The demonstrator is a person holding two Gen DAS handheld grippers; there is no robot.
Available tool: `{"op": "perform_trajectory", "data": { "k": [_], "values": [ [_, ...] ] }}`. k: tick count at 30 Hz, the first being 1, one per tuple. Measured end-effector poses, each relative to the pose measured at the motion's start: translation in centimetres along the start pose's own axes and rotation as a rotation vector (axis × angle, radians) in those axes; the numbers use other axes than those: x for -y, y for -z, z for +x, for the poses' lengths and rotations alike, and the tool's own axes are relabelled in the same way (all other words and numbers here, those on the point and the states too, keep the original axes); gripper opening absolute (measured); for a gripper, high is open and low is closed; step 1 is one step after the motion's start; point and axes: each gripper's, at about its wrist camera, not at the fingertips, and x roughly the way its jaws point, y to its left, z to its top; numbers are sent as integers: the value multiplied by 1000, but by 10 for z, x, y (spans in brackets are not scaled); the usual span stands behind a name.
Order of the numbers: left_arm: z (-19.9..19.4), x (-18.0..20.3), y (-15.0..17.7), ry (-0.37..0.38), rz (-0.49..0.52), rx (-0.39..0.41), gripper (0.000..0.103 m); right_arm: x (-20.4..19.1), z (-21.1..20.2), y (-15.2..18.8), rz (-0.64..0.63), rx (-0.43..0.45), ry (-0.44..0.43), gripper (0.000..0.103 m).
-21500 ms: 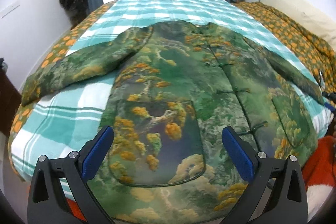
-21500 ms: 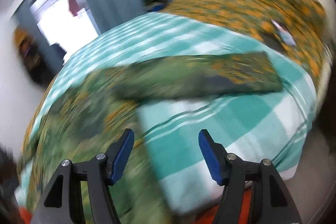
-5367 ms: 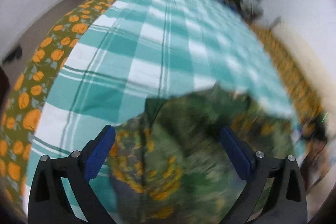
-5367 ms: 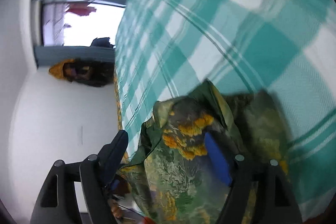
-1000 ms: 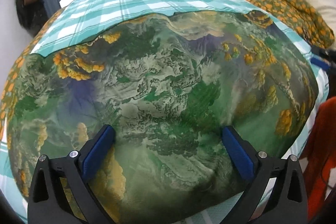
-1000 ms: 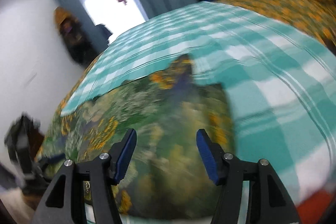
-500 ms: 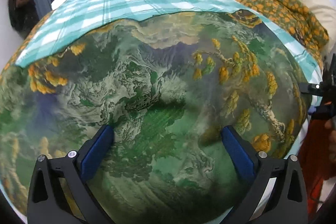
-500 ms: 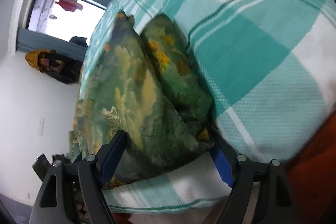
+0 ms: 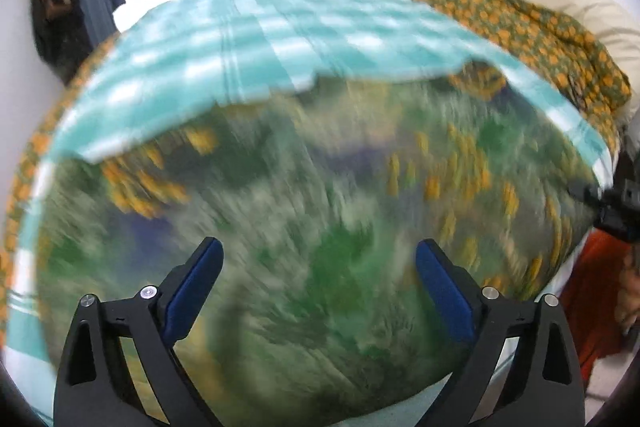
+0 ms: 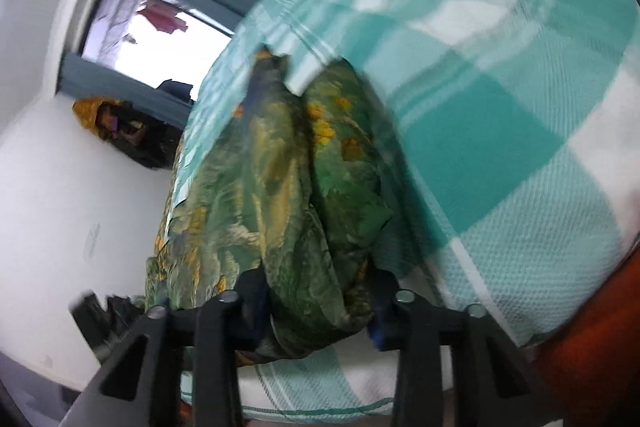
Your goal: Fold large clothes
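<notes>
- Left wrist view: the left gripper [image 9: 318, 267] hangs spread wide and empty above the folded jacket [image 9: 320, 211], which fills the frame's middle on the checked bedspread [image 9: 256, 35].
- Right wrist view: the right gripper [image 10: 316, 301] has just been closing; its 2 fingers pinch the jacket's bunched near edge at lower centre, so it is nearer.

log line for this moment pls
stage: folding jacket on bed | left claw: open above jacket | right claw: just closed on jacket corner
</notes>
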Motion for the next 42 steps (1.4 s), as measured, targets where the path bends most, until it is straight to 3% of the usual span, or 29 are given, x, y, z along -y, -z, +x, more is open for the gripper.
{"op": "perform_trajectory", "data": {
  "k": [4,9,12,15,17,20,22,23,24,27,31,33,35,38,42],
  "values": [
    [-34,6,-49,97,21,21,99,-52,-20,-2,-197,79,9,33],
    [-41,37,-106,409,59,-131,99,-135,-35,11,-521,147,12,33],
    [-42,52,-122,478,63,-157,99,-173,-41,31,-698,163,7,33],
    [-41,58,-127,489,93,-180,100,-205,-39,59,-878,164,1,33],
    [-37,60,-125,427,128,-206,101,-220,-36,79,-988,162,0,33],
    [-27,61,-115,272,191,-230,100,-235,-29,105,-1108,152,-4,33],
    [-20,57,-103,192,209,-245,86,-242,-26,121,-1168,148,-7,33],
    [-16,54,-100,176,208,-252,58,-244,-25,128,-1196,147,-6,33],
    [-12,47,-96,190,188,-264,43,-245,-23,131,-1212,146,-2,33],
    [-13,29,-95,221,133,-267,29,-242,-21,130,-1192,129,6,34],
    [-26,2,-97,216,107,-246,27,-243,-31,124,-1164,107,-52,57],
    [-31,-18,-97,218,88,-243,27,-237,-43,113,-1098,94,-121,58],
    [-39,-46,-92,215,49,-233,27,-225,-51,94,-987,91,-133,58],
    [-39,-88,-77,199,0,-225,27,-196,-43,54,-791,66,-88,58],
    [-32,-140,-52,196,-79,-225,28,-190,-14,32,-755,-3,-53,48]
  ]
}}
